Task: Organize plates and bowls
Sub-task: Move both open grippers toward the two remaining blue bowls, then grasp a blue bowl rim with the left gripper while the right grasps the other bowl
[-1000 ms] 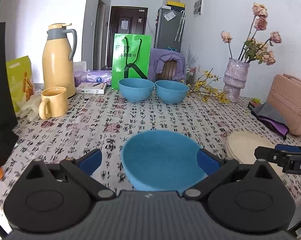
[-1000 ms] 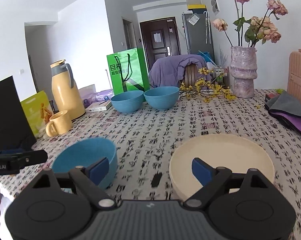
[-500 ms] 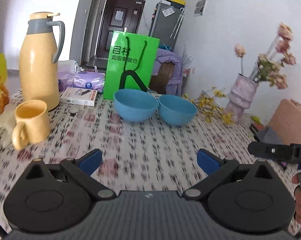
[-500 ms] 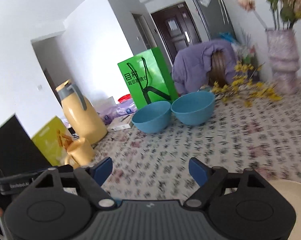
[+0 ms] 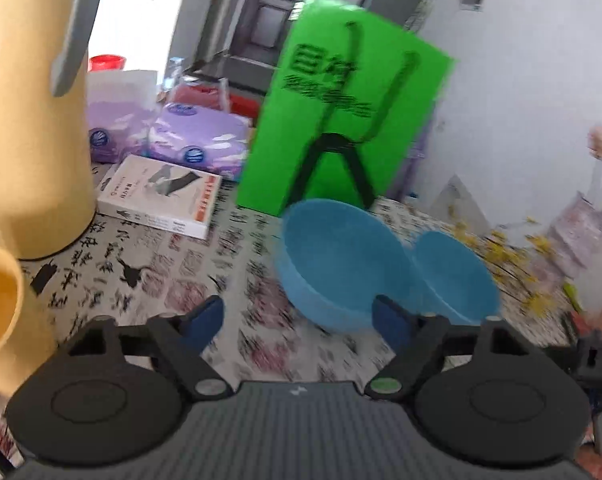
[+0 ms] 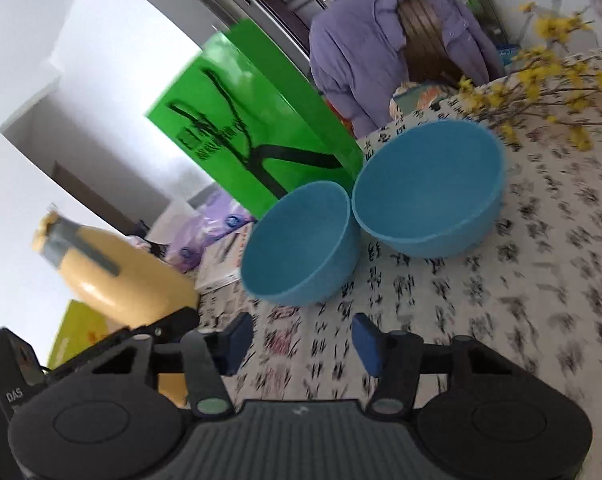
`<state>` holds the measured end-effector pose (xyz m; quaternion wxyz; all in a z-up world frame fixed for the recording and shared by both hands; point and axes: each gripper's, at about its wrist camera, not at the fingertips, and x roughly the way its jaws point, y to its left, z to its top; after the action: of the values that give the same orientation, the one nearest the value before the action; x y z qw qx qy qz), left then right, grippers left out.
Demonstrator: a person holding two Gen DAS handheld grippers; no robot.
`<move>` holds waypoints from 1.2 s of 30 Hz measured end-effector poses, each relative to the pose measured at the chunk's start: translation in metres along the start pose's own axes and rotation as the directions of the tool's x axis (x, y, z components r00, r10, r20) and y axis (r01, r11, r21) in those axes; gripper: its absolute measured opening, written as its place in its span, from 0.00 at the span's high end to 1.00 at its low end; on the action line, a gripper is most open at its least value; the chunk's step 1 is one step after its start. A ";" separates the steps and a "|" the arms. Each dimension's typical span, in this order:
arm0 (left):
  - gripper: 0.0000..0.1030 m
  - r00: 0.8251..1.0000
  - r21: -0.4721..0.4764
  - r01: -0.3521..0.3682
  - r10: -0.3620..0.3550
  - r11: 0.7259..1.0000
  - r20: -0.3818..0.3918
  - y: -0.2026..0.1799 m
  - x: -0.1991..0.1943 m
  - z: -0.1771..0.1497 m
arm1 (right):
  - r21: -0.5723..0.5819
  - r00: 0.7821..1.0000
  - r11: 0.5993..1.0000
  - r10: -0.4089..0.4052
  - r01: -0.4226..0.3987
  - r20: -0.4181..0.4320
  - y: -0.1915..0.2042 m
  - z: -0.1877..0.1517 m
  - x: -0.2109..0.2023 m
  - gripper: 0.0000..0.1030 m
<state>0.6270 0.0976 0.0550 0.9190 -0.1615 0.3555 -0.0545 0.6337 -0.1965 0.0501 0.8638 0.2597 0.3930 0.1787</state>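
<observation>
Two blue bowls sit side by side on the patterned tablecloth in front of a green bag. In the left wrist view the nearer bowl (image 5: 341, 264) is just ahead of my left gripper (image 5: 299, 318), with the second bowl (image 5: 457, 276) to its right. The left jaws are closing with nothing between them. In the right wrist view the left bowl (image 6: 301, 240) and the right bowl (image 6: 429, 184) lie just beyond my right gripper (image 6: 303, 340), whose jaws are also closing on nothing. The picture is tilted and blurred.
A yellow thermos jug (image 5: 25, 128) and a yellow mug (image 5: 1, 312) stand at the left. A book (image 5: 161, 196), purple tissue packs (image 5: 197, 140) and the green bag (image 5: 341, 112) line the back. Yellow flower twigs (image 6: 549, 80) lie at the right, near a chair draped in purple cloth (image 6: 381, 48).
Both grippers have swept forward across the table toward the two far bowls, leaving the near blue bowl and cream plate out of view. Both pairs of jaws have narrowed, and the right view has rolled.
</observation>
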 end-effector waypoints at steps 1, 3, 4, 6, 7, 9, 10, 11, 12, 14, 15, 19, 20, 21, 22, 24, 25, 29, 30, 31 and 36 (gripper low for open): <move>0.28 1.000 -0.022 -0.003 0.003 1.000 -0.003 0.004 0.011 0.006 | -0.001 1.000 1.000 -0.006 0.006 0.000 0.000 0.005 0.011 0.51; 0.35 1.000 -0.066 0.002 -0.003 0.998 -0.008 0.012 0.031 0.016 | -0.002 1.000 1.000 -0.020 0.020 0.000 -0.001 0.015 0.032 0.59; 0.37 1.000 -0.080 0.001 -0.002 0.997 -0.011 0.014 0.039 0.019 | -0.003 1.000 1.000 -0.026 0.026 0.002 -0.002 0.020 0.041 0.59; 0.45 1.000 -0.098 -0.003 0.001 0.995 -0.025 0.017 0.054 0.023 | -0.006 0.999 0.999 -0.041 0.041 0.006 -0.004 0.026 0.058 0.59; 0.48 0.999 -0.108 0.000 -0.004 0.994 -0.037 0.019 0.062 0.026 | -0.002 0.999 0.999 -0.048 0.048 0.007 -0.006 0.027 0.065 0.60; 0.60 0.998 -0.128 0.004 -0.011 0.992 -0.057 0.022 0.074 0.029 | 0.008 0.999 0.999 -0.041 0.041 -0.001 -0.009 0.028 0.077 0.63; 0.62 0.998 -0.140 0.004 -0.012 0.990 -0.059 0.024 0.078 0.030 | 0.011 0.999 0.999 -0.039 0.039 -0.004 -0.010 0.028 0.083 0.64; 0.63 0.998 -0.152 0.003 -0.012 0.988 -0.059 0.025 0.082 0.032 | 0.010 0.999 0.999 -0.041 0.041 -0.006 -0.010 0.028 0.087 0.65; 0.63 0.998 -0.157 0.003 -0.013 0.988 -0.061 0.026 0.085 0.033 | 0.009 0.999 0.999 -0.046 0.046 -0.007 -0.011 0.028 0.091 0.65; 0.63 0.998 -0.152 0.009 -0.019 0.988 -0.065 0.025 0.091 0.038 | 0.015 0.998 0.998 -0.056 0.056 -0.002 -0.012 0.030 0.097 0.66; 0.63 0.997 -0.141 0.009 -0.019 0.990 -0.069 0.023 0.095 0.040 | 0.017 0.998 0.998 -0.061 0.061 -0.001 -0.013 0.032 0.100 0.67; 0.88 0.995 -0.087 -0.014 0.005 0.996 -0.100 0.015 0.107 0.045 | 0.024 0.997 0.997 -0.076 0.076 0.010 -0.018 0.035 0.107 0.72; 0.89 0.995 -0.068 -0.020 0.013 0.997 -0.102 0.013 0.108 0.045 | 0.021 0.997 0.997 -0.081 0.080 0.011 -0.017 0.036 0.108 0.72; 0.90 0.995 -0.047 -0.027 0.022 0.999 -0.097 0.010 0.106 0.043 | 0.016 0.996 0.996 -0.086 0.086 0.010 -0.017 0.036 0.108 0.73; 0.90 0.995 -0.031 -0.029 0.026 0.999 -0.096 0.009 0.105 0.041 | 0.013 0.996 0.996 -0.090 0.090 0.008 -0.016 0.037 0.108 0.74; 0.91 0.994 -0.023 -0.032 0.029 0.999 -0.108 0.008 0.100 0.040 | 0.007 0.995 0.995 -0.100 0.099 0.006 -0.016 0.036 0.106 0.78; 0.91 0.993 -0.021 -0.030 0.027 0.999 -0.112 0.008 0.098 0.039 | 0.004 0.995 0.995 -0.104 0.104 0.004 -0.016 0.036 0.104 0.79; 0.91 0.995 0.010 -0.032 0.033 0.999 -0.097 0.003 0.077 0.037 | -0.005 0.995 0.996 -0.094 0.094 -0.016 -0.014 0.032 0.097 0.82; 0.91 0.995 0.025 -0.036 0.038 0.999 -0.093 0.000 0.071 0.036 | -0.013 0.995 0.995 -0.095 0.095 -0.019 -0.011 0.031 0.094 0.82; 0.91 0.995 0.041 -0.041 0.045 0.998 -0.094 -0.003 0.065 0.034 | -0.022 0.995 0.995 -0.096 0.095 -0.019 -0.009 0.029 0.090 0.82; 0.91 0.992 0.075 -0.050 0.058 0.996 -0.109 -0.010 0.042 0.026 | -0.046 0.995 0.994 -0.098 0.097 -0.018 0.003 0.026 0.068 0.83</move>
<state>0.6754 0.0861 0.0499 0.9042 -0.1152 0.4081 -0.0512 0.6957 -0.1670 0.0264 0.8731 0.2189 0.4100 0.1476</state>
